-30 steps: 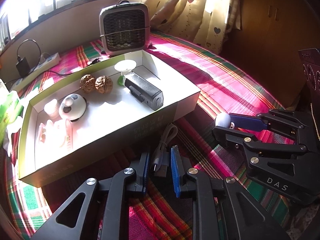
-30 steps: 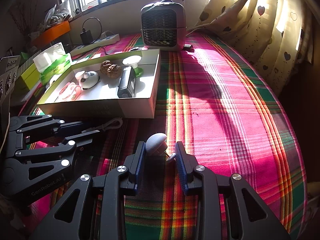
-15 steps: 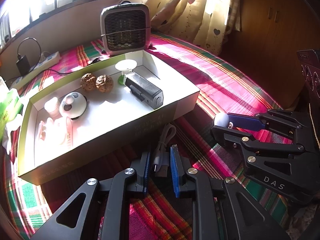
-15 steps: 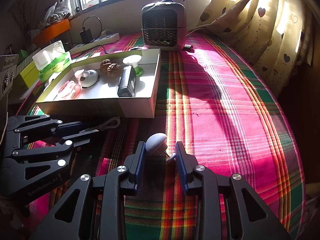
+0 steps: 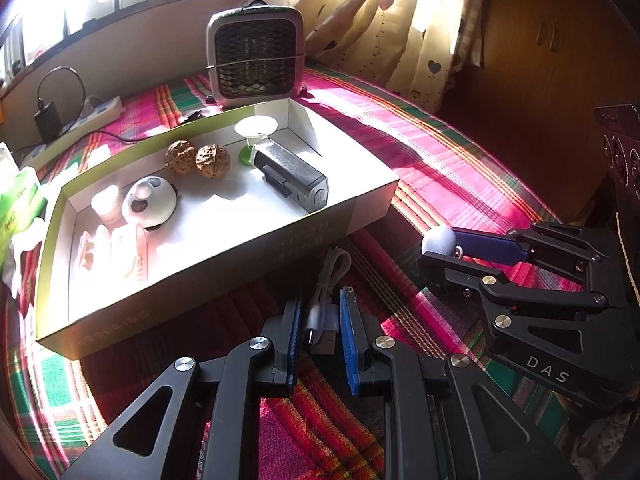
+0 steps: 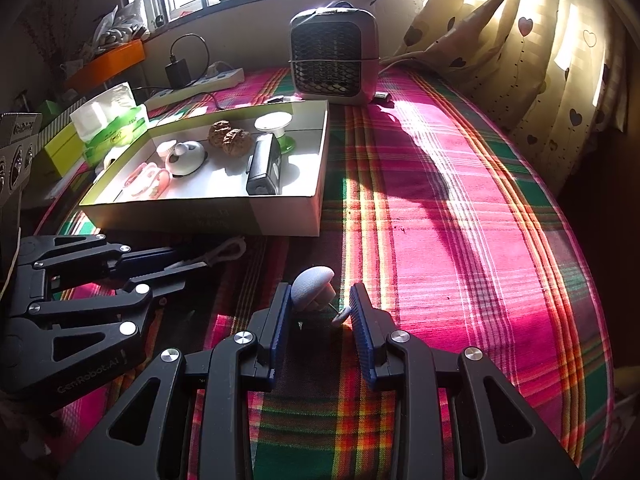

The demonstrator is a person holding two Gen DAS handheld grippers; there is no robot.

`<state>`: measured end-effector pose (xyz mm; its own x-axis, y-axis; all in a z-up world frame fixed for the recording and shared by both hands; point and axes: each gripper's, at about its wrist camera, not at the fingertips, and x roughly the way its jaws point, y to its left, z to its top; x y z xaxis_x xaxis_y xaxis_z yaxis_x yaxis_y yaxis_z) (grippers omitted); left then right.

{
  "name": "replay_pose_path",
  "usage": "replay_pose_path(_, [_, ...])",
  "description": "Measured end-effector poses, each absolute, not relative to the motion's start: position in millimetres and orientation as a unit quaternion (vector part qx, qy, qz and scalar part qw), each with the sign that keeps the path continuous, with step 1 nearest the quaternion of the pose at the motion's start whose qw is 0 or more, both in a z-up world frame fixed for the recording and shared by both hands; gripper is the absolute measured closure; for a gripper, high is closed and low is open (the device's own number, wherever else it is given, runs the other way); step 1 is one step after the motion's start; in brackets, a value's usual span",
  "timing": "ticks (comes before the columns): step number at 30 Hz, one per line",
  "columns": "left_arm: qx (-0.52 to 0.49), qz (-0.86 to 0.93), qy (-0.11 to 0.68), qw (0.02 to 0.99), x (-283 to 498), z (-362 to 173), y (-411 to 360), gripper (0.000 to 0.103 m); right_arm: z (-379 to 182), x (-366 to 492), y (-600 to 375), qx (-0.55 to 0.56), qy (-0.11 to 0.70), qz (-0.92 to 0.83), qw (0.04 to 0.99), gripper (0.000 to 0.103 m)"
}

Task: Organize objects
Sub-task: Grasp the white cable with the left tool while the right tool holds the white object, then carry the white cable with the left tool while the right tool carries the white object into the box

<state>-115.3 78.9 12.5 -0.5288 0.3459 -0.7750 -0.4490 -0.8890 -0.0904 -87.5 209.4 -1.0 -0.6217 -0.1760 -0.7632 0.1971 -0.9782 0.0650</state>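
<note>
A white coiled USB cable (image 5: 325, 296) lies on the plaid cloth in front of the open box (image 5: 360, 216). My left gripper (image 5: 318, 334) has its jaws around the cable's plug end, narrowly apart. A small grey mushroom-shaped object (image 6: 314, 286) sits between the jaws of my right gripper (image 6: 320, 314), touching the left pad; it also shows in the left wrist view (image 5: 439, 241). The box holds two walnuts (image 5: 198, 159), a black device (image 5: 290, 178), a white round gadget (image 5: 149, 202), a white-green suction stand (image 5: 256, 132) and pink clips (image 5: 112, 248).
A small heater (image 5: 256, 60) stands behind the box. A power strip (image 5: 76, 118) with a plugged charger lies at the back left. A green tissue pack (image 6: 112, 122) stands left of the box. Curtains (image 6: 520, 48) hang at the right edge of the plaid surface.
Almost nothing moved. The left gripper's jaws have closed in slightly around the cable plug. The right gripper stays around the grey object.
</note>
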Motion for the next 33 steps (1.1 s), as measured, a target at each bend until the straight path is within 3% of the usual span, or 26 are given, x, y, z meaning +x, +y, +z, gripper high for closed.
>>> replay_pose_path(33, [-0.385, 0.902, 0.026, 0.194, -103, 49, 32, 0.087, 34, -86, 176, 0.385, 0.031, -0.912, 0.137, 0.072])
